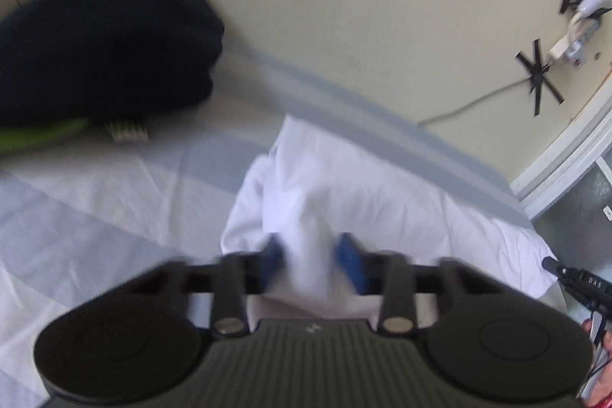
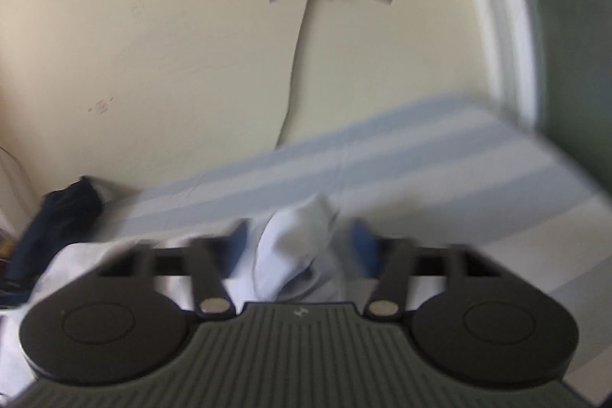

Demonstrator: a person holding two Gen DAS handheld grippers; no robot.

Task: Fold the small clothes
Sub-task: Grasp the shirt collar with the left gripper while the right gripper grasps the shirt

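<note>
— What lay around on the bed (image 1: 95,194)?
— A dark clothes heap (image 1: 103,48) at far left by the wall; black tape crosses (image 1: 537,79) and a cable on the wall at right.
— Any writing?
— "DAS" on the right claw (image 1: 585,283), at the left view's edge.
— And the white garment (image 1: 344,178)?
— Bunched mid-bed, its length running away toward the wall. The left claw (image 1: 311,260) pinched a fold; the right claw (image 2: 298,247) pinched another.

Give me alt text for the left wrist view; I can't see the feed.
The left gripper is shut on a bunched fold of a white garment lying on a blue-and-white striped sheet. A dark navy pile of clothes sits at upper left against a cream wall. The picture is motion-blurred.
</note>
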